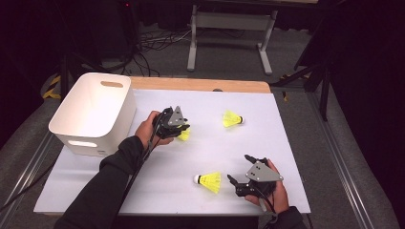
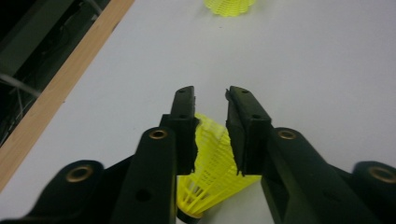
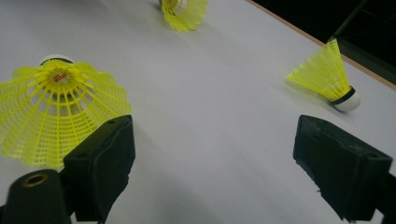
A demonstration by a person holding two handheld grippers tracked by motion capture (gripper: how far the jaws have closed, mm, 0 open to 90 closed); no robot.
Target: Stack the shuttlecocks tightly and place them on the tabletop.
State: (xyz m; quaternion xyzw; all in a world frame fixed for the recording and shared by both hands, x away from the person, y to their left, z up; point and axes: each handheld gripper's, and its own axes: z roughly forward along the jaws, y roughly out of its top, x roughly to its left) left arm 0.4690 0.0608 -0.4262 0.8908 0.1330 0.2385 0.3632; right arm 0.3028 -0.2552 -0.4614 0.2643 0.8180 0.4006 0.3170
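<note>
Three yellow mesh shuttlecocks lie on the white table top (image 1: 267, 157). My left gripper (image 1: 184, 130) (image 2: 210, 93) hovers low over the middle shuttlecock (image 1: 184, 135) (image 2: 212, 158). Its jaws stand a little apart, with the skirt between them and the cork toward the camera. My right gripper (image 1: 239, 167) (image 3: 212, 135) rests near the front edge, open wide, with nothing between the jaws. The front shuttlecock (image 1: 210, 182) (image 3: 56, 112) lies just beside its left jaw. The third shuttlecock (image 1: 232, 119) (image 3: 327, 74) (image 2: 229, 5) lies on its side farther back.
A white plastic bin (image 1: 93, 112) with handle slots stands at the table's left, close behind my left hand. A wooden strip (image 1: 200, 84) (image 2: 56, 88) runs along the far edge. Beyond it are a metal stand (image 1: 229, 28) and cables on the floor.
</note>
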